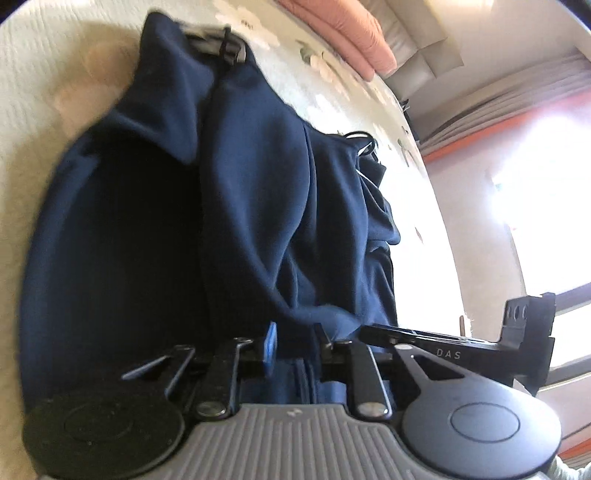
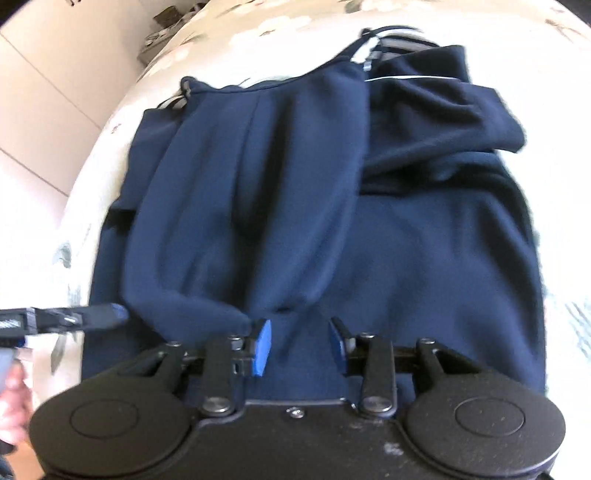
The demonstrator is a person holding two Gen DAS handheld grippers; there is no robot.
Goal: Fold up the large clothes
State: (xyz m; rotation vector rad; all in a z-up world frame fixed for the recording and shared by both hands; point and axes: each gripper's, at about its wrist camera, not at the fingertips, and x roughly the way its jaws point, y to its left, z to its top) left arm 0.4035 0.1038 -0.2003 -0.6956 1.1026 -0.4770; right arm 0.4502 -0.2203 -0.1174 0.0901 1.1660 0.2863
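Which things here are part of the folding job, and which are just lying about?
Part of the job:
- dark navy fabric garment with white trim, spread on the bed
- right tool, open, nothing between its blue pads
- left tool, cloth between its fingers

Lying about:
- cream floral bedspread
- folded salmon-pink blanket
- pale curtains

You have one dark navy garment (image 2: 303, 206) on one floral bedcover (image 2: 258, 22). Two grippers count: the left gripper (image 1: 295, 345) and the right gripper (image 2: 300, 345). One hand (image 2: 13, 406) shows. One pink cushion (image 1: 343, 33) lies beyond.
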